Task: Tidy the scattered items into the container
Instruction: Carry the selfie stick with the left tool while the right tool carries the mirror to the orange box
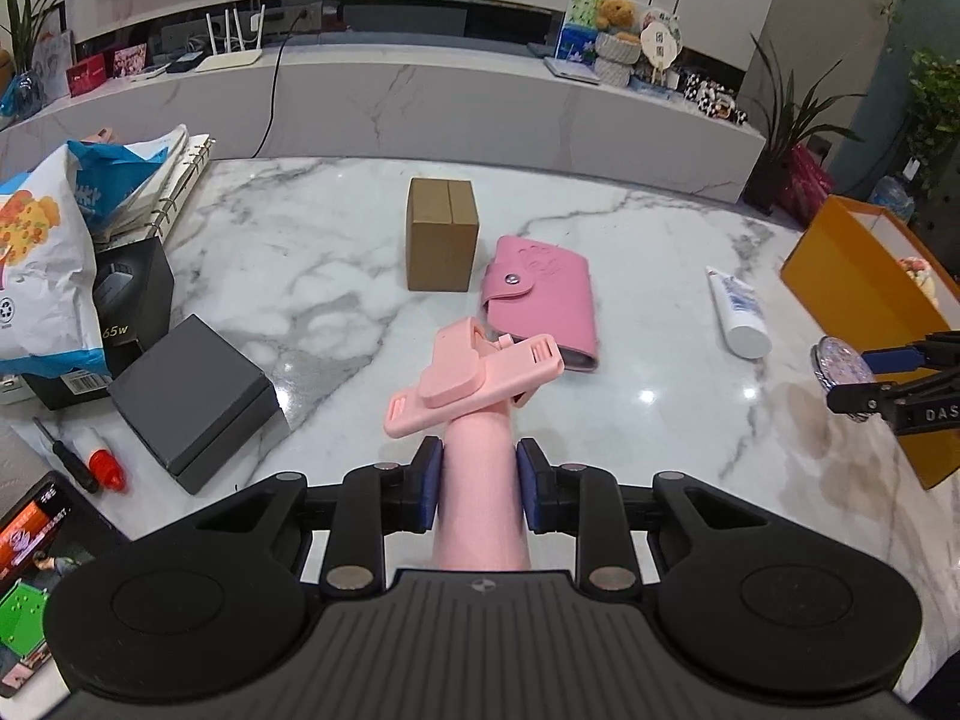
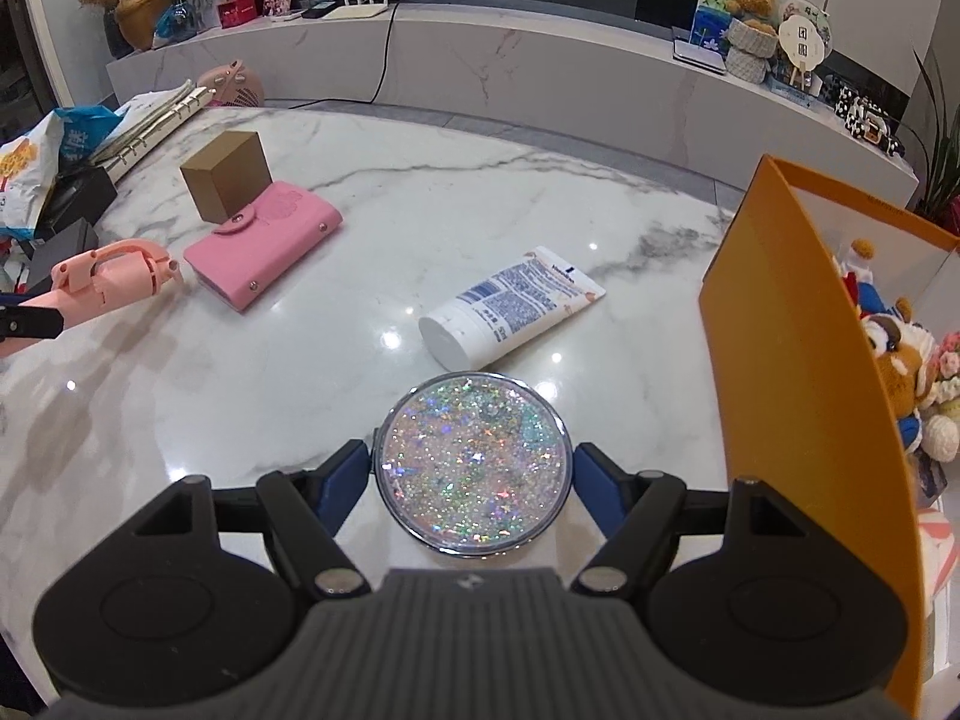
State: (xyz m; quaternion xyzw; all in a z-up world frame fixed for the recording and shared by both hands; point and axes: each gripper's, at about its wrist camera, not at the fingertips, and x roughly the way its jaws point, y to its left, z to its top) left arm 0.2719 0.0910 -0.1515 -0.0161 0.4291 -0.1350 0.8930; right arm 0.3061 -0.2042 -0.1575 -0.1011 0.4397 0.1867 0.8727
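A white marble bench (image 2: 252, 420) spreads beneath both grippers. To the right gripper's (image 2: 471, 471) right stands an orange container (image 2: 798, 324) holding plush toys. That gripper pinches a round glittery compact (image 2: 471, 468) by its rim. The left gripper (image 1: 479, 483) clamps a pink phone holder (image 1: 474, 396) – ahead lie a pink wallet (image 1: 543, 294) and cardboard box (image 1: 442, 234).

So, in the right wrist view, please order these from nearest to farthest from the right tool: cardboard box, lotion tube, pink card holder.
From the right tool, which holds the glitter compact:
1. Lotion tube, lying just ahead.
2. Pink card holder, ahead to the left.
3. Cardboard box, standing behind the card holder, far left.
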